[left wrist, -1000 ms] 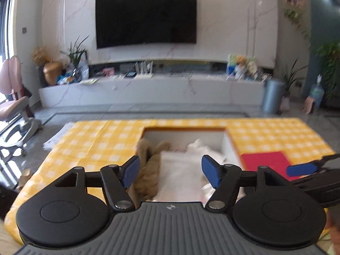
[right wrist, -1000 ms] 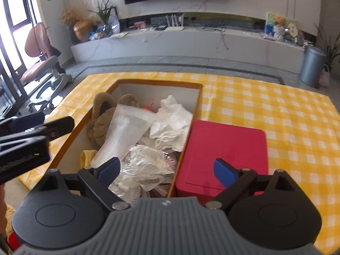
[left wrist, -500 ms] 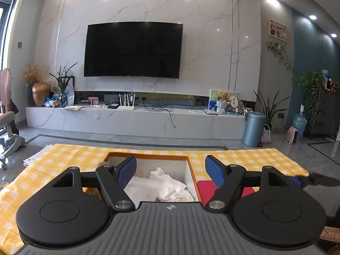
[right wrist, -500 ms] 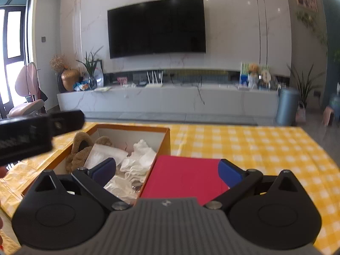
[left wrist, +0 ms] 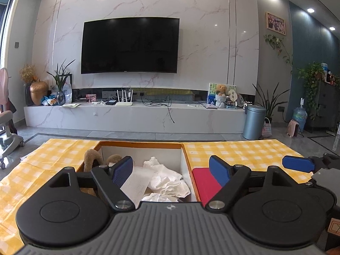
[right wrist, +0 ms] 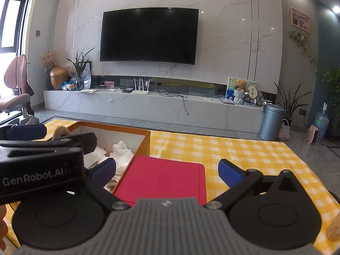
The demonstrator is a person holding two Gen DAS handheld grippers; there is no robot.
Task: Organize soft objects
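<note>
An orange-rimmed open box [left wrist: 140, 144] stands on the yellow checked table and holds a brown plush toy [left wrist: 90, 159], crumpled white tissue [left wrist: 165, 178] and a white sheet [left wrist: 136, 189]. The box also shows in the right wrist view [right wrist: 146, 140]. My left gripper [left wrist: 171, 171] is open and empty, held level above the box's near end. My right gripper [right wrist: 166, 171] is open and empty above a flat red lid [right wrist: 163, 180] lying right of the box. The lid's edge shows in the left wrist view [left wrist: 204, 180].
The yellow checked tablecloth [right wrist: 244, 153] covers the table to the right. The left gripper's body [right wrist: 40, 165] fills the left of the right wrist view. A TV wall, low marble cabinet [left wrist: 136, 116] and grey bin [left wrist: 254, 121] stand behind.
Both grippers have tilted up from looking down into the box to looking level across the room, and pulled back toward the table's near edge. Both stay open and empty.
</note>
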